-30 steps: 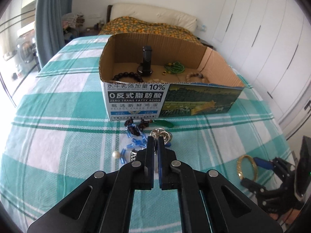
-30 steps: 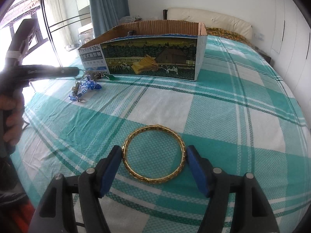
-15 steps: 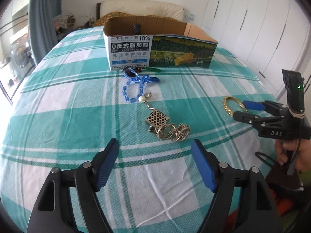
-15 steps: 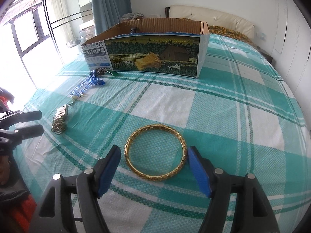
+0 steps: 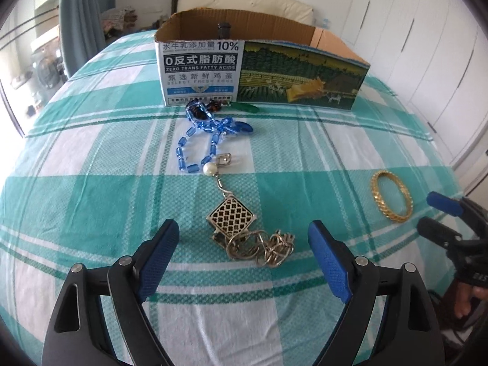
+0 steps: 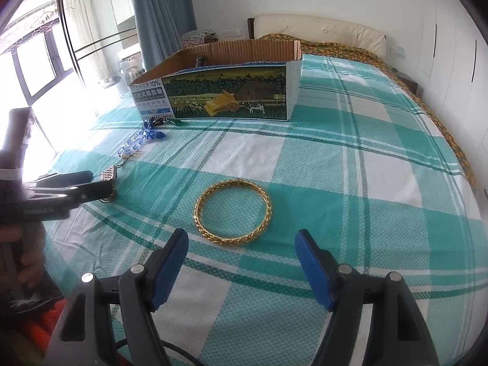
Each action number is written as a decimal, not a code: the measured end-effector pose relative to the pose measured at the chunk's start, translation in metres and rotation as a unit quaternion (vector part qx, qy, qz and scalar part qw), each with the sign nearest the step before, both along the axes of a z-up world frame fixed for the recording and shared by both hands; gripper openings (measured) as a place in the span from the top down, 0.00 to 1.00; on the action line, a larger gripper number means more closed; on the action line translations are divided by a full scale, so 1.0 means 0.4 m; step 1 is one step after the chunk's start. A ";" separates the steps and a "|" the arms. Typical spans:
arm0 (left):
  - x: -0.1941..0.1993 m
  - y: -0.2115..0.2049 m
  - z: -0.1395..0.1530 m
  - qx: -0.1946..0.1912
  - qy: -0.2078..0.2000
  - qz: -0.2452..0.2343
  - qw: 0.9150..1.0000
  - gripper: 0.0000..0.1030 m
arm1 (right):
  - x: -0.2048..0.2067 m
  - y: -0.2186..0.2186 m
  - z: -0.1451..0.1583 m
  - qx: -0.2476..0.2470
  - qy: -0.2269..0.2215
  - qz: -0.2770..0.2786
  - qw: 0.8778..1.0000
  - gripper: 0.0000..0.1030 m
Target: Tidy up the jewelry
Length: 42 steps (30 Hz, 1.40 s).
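A silver necklace with a square lattice pendant (image 5: 232,219) and a bunched chain (image 5: 268,248) lies on the checked bedspread, between and just ahead of my open left gripper (image 5: 244,235). A blue bead strand (image 5: 198,140) with a pearl runs from it toward the cardboard box (image 5: 262,70). A gold bangle (image 6: 233,212) lies flat just ahead of my open right gripper (image 6: 241,244); it also shows in the left wrist view (image 5: 391,196). Both grippers are empty.
The open cardboard box (image 6: 219,91) holds a dark stand (image 5: 223,30). A green piece (image 5: 247,107) and dark beads lie at its front. The bed's pillows and wardrobe doors are behind. A window and curtain are to the left.
My left gripper has opened, let go of the silver necklace and pulled back from the box; the necklace now lies stretched out on the bedspread. My right gripper has backed off slightly from the bangle.
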<state>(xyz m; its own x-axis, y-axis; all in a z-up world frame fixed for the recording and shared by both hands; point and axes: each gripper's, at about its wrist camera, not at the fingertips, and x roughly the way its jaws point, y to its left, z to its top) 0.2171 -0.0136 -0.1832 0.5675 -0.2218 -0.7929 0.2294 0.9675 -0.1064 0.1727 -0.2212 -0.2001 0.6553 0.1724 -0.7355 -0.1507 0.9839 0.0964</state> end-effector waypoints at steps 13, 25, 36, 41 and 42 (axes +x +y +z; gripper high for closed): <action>-0.095 0.150 0.016 -0.018 -0.009 0.030 0.999 0.18 | -0.030 -0.022 0.024 -0.004 -0.018 -0.010 1.000 0.28; 0.008 0.025 -0.002 0.041 -0.013 -0.041 0.998 0.36 | -0.017 -0.012 0.035 -0.005 -0.008 -0.005 1.000 0.28; 0.001 0.044 0.011 -0.006 -0.011 -0.018 1.000 0.69 | 0.030 0.038 0.041 0.020 0.000 0.040 0.999 0.28; -0.014 0.051 0.026 -0.019 -0.014 -0.015 1.000 0.69 | 0.079 0.124 0.009 -0.018 0.032 0.085 0.996 0.45; -0.015 0.052 0.029 -0.022 -0.015 -0.014 1.000 0.70 | 0.093 0.130 -0.010 -0.025 0.045 0.082 0.995 0.51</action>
<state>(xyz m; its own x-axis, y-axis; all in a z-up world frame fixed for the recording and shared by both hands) 0.2110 0.0071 -0.1718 0.5835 -0.2722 -0.7652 0.2601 0.9552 -0.1415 0.2097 -0.1693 -0.2041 0.5530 0.2333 -0.7998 -0.3026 0.9507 0.0681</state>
